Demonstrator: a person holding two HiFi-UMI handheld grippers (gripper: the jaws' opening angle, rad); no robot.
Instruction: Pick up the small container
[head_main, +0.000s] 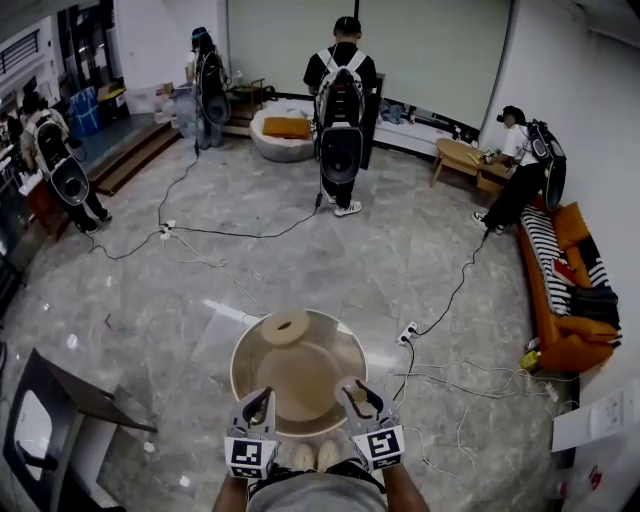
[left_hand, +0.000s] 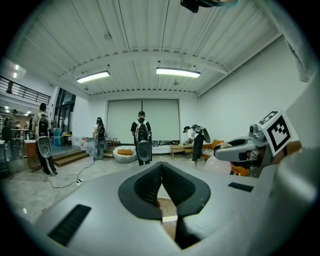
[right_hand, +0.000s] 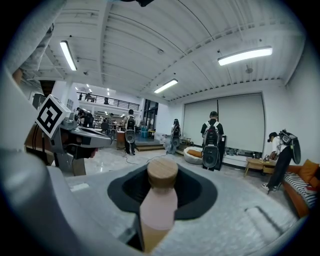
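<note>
The small container (right_hand: 159, 202) is a pale pink bottle with a round wooden cap. It stands up between the jaws of my right gripper (right_hand: 163, 186), which is shut on its body and holds it above the table. In the head view that gripper (head_main: 358, 394) hovers over the near right rim of the round wooden table (head_main: 250, 372), the container (head_main: 349, 384) just showing at its tip. My left gripper (head_main: 260, 398) hangs over the near left rim. In its own view the left gripper (left_hand: 161, 168) has its jaws closed tip to tip with nothing between them.
A round wooden disc (head_main: 285, 326) lies at the table's far edge. Cables and a power strip (head_main: 407, 334) trail over the marble floor. A dark stand (head_main: 55, 415) is at the near left and an orange sofa (head_main: 565, 300) at the right. Several people with backpacks stand farther off.
</note>
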